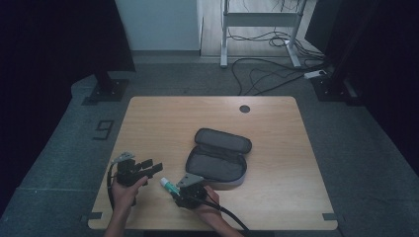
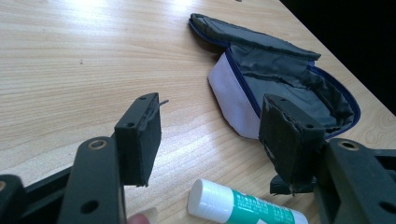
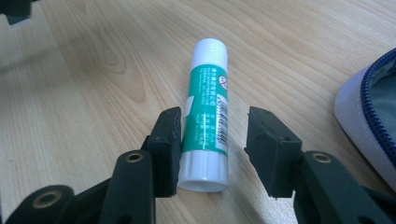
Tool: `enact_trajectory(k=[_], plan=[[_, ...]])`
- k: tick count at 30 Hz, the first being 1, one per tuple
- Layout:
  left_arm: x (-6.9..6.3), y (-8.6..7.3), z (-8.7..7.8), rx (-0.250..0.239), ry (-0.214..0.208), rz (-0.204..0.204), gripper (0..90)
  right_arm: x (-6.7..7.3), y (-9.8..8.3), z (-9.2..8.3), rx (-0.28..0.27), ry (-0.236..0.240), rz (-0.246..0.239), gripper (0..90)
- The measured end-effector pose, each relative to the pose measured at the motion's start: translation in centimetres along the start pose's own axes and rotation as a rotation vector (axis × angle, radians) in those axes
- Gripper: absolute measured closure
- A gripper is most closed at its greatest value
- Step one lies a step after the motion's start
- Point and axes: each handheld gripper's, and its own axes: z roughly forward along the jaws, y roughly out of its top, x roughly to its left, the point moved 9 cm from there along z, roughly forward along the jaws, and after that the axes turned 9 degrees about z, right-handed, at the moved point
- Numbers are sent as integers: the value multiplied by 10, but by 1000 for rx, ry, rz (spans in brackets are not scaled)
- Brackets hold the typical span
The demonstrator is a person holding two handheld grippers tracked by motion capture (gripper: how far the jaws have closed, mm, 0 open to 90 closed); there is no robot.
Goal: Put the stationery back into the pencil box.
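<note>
A glue stick (image 1: 168, 185) lies on the table (image 1: 276, 148), left of the open pouch (image 1: 217, 160).

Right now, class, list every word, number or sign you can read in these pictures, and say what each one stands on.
"9": a dark figure marked on the grey floor left of the table; it may be a 6 seen from the far side.
Glue stick label: white print, a barcode and a small round red-and-white mark, all too small and blurred to read.
Pencil case: no lettering visible.

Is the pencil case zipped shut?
No: the pencil case lies open on the table, its lid folded back and the grey lining showing.
</note>
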Motion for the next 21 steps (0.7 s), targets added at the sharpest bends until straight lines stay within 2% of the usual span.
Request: enact_trajectory(k=[5, 9, 16, 21], plan=[[3, 0, -2, -1, 2, -6, 393, 0, -1, 3, 27, 5, -5, 572], [5, 0, -3, -5, 5, -13, 393, -1, -3, 5, 46, 0, -8, 624], [5, 0, -3, -5, 2, -15, 393, -3, -5, 5, 73, -6, -24, 648], [5, -1, -2, -4, 2, -13, 393, -3, -4, 1, 62, 0, -27, 651]])
